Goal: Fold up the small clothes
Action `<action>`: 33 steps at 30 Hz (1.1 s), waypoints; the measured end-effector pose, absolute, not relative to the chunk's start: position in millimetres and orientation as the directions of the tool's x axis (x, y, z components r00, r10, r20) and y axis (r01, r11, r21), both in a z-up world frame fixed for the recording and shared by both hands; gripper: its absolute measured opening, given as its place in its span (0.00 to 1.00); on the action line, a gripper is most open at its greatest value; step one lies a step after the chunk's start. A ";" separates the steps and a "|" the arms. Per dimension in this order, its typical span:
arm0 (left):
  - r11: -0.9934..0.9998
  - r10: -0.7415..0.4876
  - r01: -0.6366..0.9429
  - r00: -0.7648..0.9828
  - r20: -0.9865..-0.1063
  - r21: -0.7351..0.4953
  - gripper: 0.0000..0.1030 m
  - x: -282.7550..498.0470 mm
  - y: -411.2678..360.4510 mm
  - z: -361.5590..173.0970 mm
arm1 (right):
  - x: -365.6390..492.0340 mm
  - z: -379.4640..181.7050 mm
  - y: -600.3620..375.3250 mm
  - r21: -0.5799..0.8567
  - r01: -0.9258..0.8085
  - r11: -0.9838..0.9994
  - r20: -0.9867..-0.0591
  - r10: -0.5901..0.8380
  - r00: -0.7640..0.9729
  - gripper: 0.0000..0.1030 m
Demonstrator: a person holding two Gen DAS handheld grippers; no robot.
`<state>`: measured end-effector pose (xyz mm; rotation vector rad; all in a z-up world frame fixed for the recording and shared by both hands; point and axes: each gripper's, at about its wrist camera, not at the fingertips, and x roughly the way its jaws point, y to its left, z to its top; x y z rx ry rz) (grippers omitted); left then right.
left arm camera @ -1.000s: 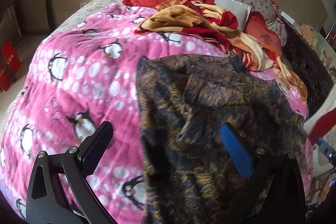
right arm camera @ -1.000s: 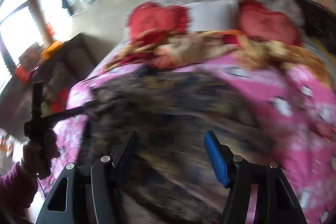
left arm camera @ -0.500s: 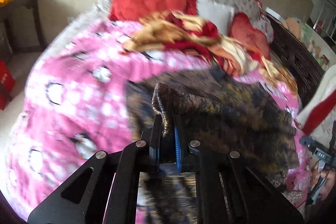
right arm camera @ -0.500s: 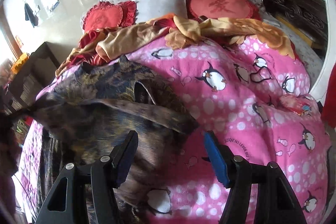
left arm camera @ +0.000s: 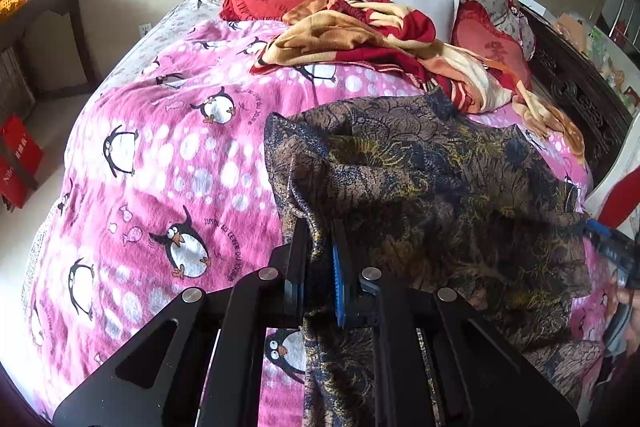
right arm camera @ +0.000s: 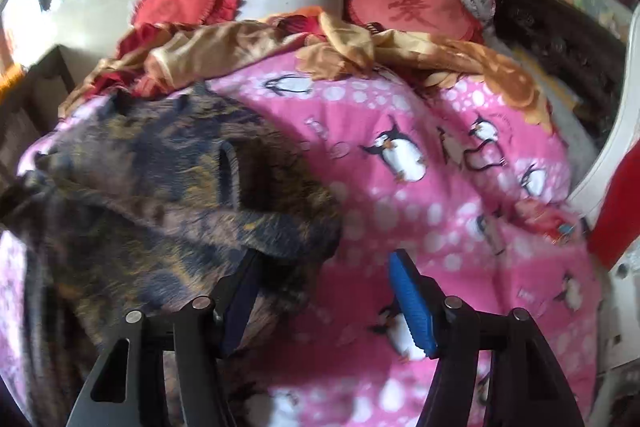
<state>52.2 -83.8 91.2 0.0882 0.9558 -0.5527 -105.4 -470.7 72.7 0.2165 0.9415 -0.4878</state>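
Two "JUSTIN DU LEPER" quilt (left arm camera: 168,163) prints

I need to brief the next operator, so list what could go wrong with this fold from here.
1. The left hand-held gripper pinches only a thin edge of the dark patterned garment; a pull may slip it free.
2. The right hand-held gripper is closing with garment only at its left finger, so it may catch little cloth, or the pink penguin quilt.

The dark patterned garment (left arm camera: 420,179) looks like thin, matt woven cloth, the pink penguin blanket (left arm camera: 168,163) like fuzzy fleece, and the headboard (left arm camera: 576,95) like dark carved wood.
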 end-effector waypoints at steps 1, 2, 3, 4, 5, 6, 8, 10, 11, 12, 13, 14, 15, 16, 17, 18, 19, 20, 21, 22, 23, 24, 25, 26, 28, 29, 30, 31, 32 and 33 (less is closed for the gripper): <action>0.860 -0.406 0.482 0.447 -0.797 -0.168 0.09 53.3 -85.2 89.8 | -100.7 74.5 -477.0 -0.008 0.495 0.869 -0.804 -0.300 0.513 0.42; 0.861 -0.403 0.481 0.445 -0.799 -0.166 0.09 53.9 -87.0 88.6 | -96.2 75.8 -483.4 0.014 0.502 0.865 -0.799 -0.293 0.525 0.39; 0.863 -0.397 0.479 0.444 -0.804 -0.162 0.09 54.3 -89.3 86.4 | -90.4 77.3 -490.8 0.028 0.523 0.852 -0.797 -0.297 0.526 0.39; 0.865 -0.392 0.477 0.443 -0.807 -0.158 0.09 54.1 -90.7 85.0 | -82.9 80.7 -502.4 0.071 0.551 0.832 -0.789 -0.291 0.541 0.39; 0.866 -0.387 0.475 0.441 -0.810 -0.156 0.09 54.1 -91.5 83.7 | -80.1 85.1 -511.9 0.123 0.569 0.813 -0.775 -0.279 0.566 0.39; 0.868 -0.383 0.473 0.438 -0.813 -0.154 0.09 54.6 -91.7 82.5 | -79.3 89.7 -521.3 0.181 0.587 0.789 -0.761 -0.265 0.592 0.39; 0.869 -0.381 0.470 0.436 -0.815 -0.155 0.09 55.1 -90.7 81.6 | -84.0 97.8 -547.3 0.362 0.611 0.704 -0.735 -0.188 0.652 0.40; 0.866 -0.389 0.473 0.432 -0.813 -0.162 0.09 55.1 -88.4 81.3 | -92.6 104.2 -554.5 0.431 0.605 0.669 -0.722 -0.147 0.677 0.41; 0.865 -0.391 0.475 0.432 -0.812 -0.163 0.09 55.1 -88.0 81.3 | -98.3 107.7 -551.3 0.427 0.593 0.683 -0.720 -0.140 0.680 0.44; 0.864 -0.392 0.476 0.432 -0.812 -0.164 0.09 55.4 -87.6 80.7 | -103.0 108.4 -546.7 0.419 0.577 0.701 -0.724 -0.126 0.678 0.54; 0.864 -0.393 0.476 0.430 -0.813 -0.166 0.09 55.8 -87.8 80.3 | -109.4 105.4 -538.5 0.423 0.541 0.726 -0.726 -0.085 0.682 0.58; 0.864 -0.393 0.475 0.427 -0.814 -0.168 0.09 55.8 -88.2 79.7 | -112.6 101.4 -532.0 0.432 0.515 0.740 -0.727 -0.052 0.684 0.62; 0.865 -0.390 0.474 0.425 -0.817 -0.167 0.09 55.9 -88.9 78.5 | -113.9 95.2 -526.6 0.439 0.495 0.750 -0.731 -0.023 0.682 0.62; 0.865 -0.385 0.474 0.423 -0.820 -0.162 0.09 55.5 -89.6 77.1 | -114.1 85.2 -519.8 0.440 0.483 0.757 -0.740 0.001 0.673 0.62; 0.867 -0.381 0.473 0.421 -0.823 -0.159 0.09 55.0 -90.2 76.1 | -110.8 75.3 -515.4 0.432 0.480 0.764 -0.753 0.013 0.658 0.62; 0.867 -0.379 0.472 0.419 -0.825 -0.158 0.09 54.2 -90.4 75.8 | -106.1 65.7 -510.9 0.417 0.482 0.771 -0.769 0.017 0.639 0.60; 0.867 -0.379 0.473 0.417 -0.826 -0.159 0.09 52.8 -90.0 76.5 | -100.8 57.1 -509.0 0.401 0.491 0.774 -0.786 0.015 0.618 0.52; 0.864 -0.382 0.477 0.417 -0.824 -0.160 0.09 51.5 -89.3 78.2 | -95.5 53.8 -509.1 0.398 0.498 0.770 -0.785 0.004 0.620 0.28; 0.861 -0.388 0.483 0.421 -0.820 -0.160 0.09 49.4 -87.6 82.1 | -94.5 57.0 -510.0 0.408 0.502 0.763 -0.768 -0.010 0.640 0.21; 0.858 -0.396 0.487 0.422 -0.815 -0.164 0.09 48.3 -87.5 84.5 | -94.6 67.6 -511.9 0.412 0.509 0.756 -0.739 -0.050 0.672 0.09; 0.850 -0.414 0.494 0.414 -0.811 -0.182 0.09 47.1 -87.4 86.8 | -93.4 80.7 -512.1 0.396 0.509 0.764 -0.715 -0.092 0.693 0.08; 0.846 -0.422 0.497 0.407 -0.810 -0.192 0.09 46.2 -89.4 87.2 | -91.2 94.4 -510.4 0.363 0.508 0.782 -0.694 -0.137 0.707 0.08; 0.846 -0.419 0.500 0.407 -0.811 -0.186 0.09 45.4 -92.8 86.5 | -88.9 101.6 -509.0 0.327 0.509 0.796 -0.688 -0.168 0.706 0.08; 0.844 -0.407 0.511 0.412 -0.815 -0.163 0.09 43.5 -99.0 83.7 | -85.1 106.4 -509.1 0.298 0.509 0.808 -0.686 -0.190 0.702 0.07; 0.844 -0.382 0.520 0.417 -0.825 -0.129 0.09 42.8 -110.0 74.4 | -73.3 105.7 -513.1 0.228 0.520 0.823 -0.702 -0.231 0.674 0.07; 0.849 -0.374 0.513 0.413 -0.831 -0.127 0.09 45.4 -113.8 68.0 | -66.7 100.5 -516.2 0.196 0.525 0.828 -0.719 -0.242 0.651 0.07; 0.853 -0.369 0.505 0.408 -0.835 -0.130 0.09 48.6 -115.4 62.3 | -60.9 91.5 -520.4 0.178 0.534 0.826 -0.747 -0.241 0.620 0.07; 0.859 -0.361 0.496 0.406 -0.840 -0.129 0.09 52.4 -116.0 56.9 | -59.4 79.5 -528.4 0.197 0.559 0.806 -0.778 -0.217 0.589 0.09; 0.863 -0.356 0.488 0.402 -0.844 -0.132 0.09 55.4 -115.1 54.0 | -62.2 74.7 -532.9 0.223 0.573 0.788 -0.792 -0.196 0.578 0.18; 0.863 -0.366 0.482 0.389 -0.845 -0.152 0.09 57.8 -111.7 53.4 | -68.4 73.0 -537.0 0.241 0.591 0.770 -0.797 -0.190 0.573 0.35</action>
